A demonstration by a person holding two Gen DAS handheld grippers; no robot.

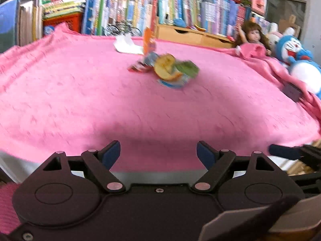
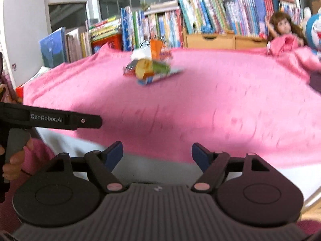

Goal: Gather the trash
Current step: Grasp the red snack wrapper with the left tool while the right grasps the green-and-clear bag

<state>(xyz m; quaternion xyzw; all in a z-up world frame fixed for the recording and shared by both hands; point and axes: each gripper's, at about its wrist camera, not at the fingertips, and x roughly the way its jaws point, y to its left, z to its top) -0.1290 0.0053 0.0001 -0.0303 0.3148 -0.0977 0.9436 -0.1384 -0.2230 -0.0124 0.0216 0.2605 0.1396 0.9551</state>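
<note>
Trash (image 1: 164, 68) is heaped mid-blanket (image 1: 80, 100), well ahead of both grippers (image 1: 158, 154) (image 2: 157, 156); fingers are spread, empty; neither is judged nearer.

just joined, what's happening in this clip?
A person holds a two-finger gripper in each hand at the near edge of a table under a pink knitted cloth. The left gripper and right gripper are both open and empty. A small heap of crumpled snack wrappers and a white tissue lie farther back, untouched.
</note>
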